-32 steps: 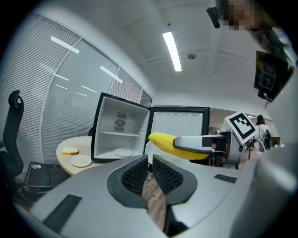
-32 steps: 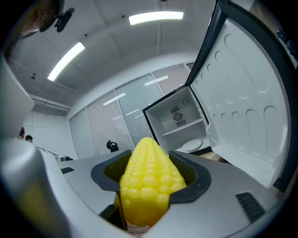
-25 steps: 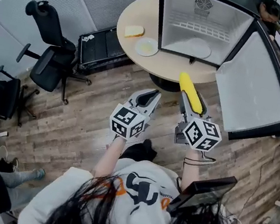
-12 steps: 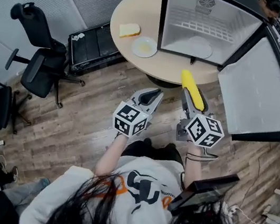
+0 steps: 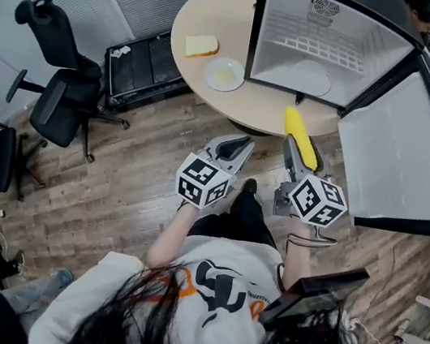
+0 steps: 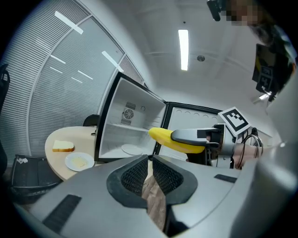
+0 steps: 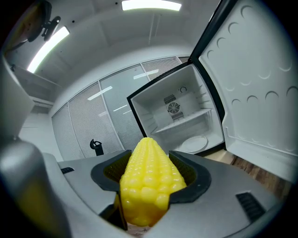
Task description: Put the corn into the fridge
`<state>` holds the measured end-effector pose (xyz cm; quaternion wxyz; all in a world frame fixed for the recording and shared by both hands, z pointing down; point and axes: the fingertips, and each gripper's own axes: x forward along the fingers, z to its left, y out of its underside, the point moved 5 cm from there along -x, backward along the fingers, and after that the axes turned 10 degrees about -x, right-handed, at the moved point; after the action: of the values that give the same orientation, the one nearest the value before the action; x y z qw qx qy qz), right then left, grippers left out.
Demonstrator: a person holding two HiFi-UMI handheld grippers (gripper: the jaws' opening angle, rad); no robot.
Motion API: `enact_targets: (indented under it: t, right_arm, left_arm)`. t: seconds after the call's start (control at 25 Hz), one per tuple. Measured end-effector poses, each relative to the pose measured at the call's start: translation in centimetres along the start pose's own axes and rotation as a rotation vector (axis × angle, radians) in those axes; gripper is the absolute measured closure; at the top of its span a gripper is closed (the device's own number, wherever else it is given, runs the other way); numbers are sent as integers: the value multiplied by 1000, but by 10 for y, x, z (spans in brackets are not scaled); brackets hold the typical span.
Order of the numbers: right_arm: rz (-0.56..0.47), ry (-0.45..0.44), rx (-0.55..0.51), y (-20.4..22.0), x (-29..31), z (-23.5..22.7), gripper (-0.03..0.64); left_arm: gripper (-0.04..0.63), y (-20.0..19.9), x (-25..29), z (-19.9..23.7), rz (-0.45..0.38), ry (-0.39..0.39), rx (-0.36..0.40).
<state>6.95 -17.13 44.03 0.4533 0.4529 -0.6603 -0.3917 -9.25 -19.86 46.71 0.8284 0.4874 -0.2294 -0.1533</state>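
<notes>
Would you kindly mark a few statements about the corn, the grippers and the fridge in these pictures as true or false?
1. The right gripper clamps the corn between its jaws. True.
2. The fridge is closed. False: its door stands wide open.
3. The corn lies inside the fridge. False: it is outside the fridge, held in the right gripper.
4. A slice of bread lies on the round table near a small plate. True.
5. The left gripper holds a plate. False: its jaws are together on nothing.
</notes>
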Motion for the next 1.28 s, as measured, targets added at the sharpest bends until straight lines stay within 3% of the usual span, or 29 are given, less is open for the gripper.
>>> enact_targets:
  t: [0.52, 0.76, 1.28]
  right_arm:
    - [44, 35, 25, -11, 64, -78, 360]
    - [93, 49, 9, -10, 115, -105, 360]
    - [214, 39, -167, 8, 212, -162, 360]
  left_arm:
    - [566, -23, 86, 21, 43, 8, 10]
    - [566, -33, 124, 51, 62, 8, -4]
    - [566, -47, 178, 90, 99, -32, -21]
